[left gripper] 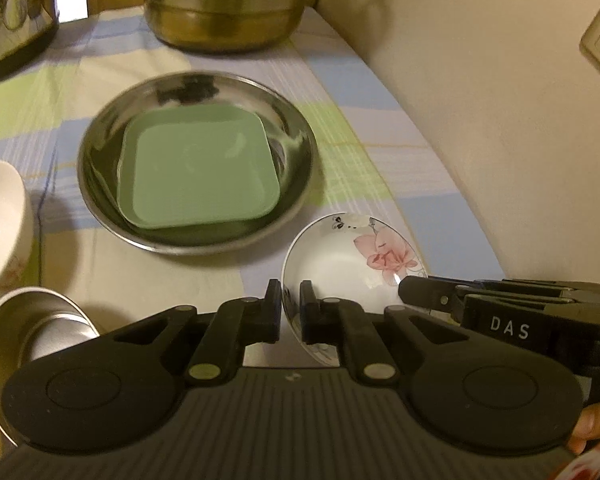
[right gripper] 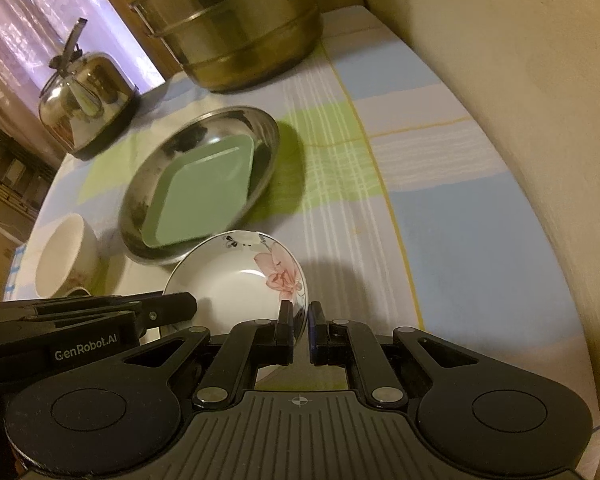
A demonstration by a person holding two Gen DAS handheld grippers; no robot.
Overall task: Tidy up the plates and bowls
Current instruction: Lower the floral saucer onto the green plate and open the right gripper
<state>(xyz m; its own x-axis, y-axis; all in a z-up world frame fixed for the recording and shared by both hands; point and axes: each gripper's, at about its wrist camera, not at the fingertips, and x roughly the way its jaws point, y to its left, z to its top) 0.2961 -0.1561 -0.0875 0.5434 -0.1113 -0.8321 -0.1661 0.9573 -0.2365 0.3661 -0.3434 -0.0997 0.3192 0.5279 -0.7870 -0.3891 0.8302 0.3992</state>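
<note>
Both the left gripper (left gripper: 290,308) and right gripper (right gripper: 300,330) pinch opposite rims of the flowered bowl (left gripper: 352,264), jaws nearly closed, just beside the steel pan (left gripper: 100,184). The pan holds a green square plate (left gripper: 200,172).

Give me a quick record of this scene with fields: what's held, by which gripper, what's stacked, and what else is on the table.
held item: floral bowl, tilted
left gripper: jaws shut on the bowl's rim
right gripper: jaws shut on the opposite rim
stacked: green square plate inside the steel dish
nearby bowls: white bowl, small steel bowl
at the back: large pot, kettle
surface: checked tablecloth
</note>
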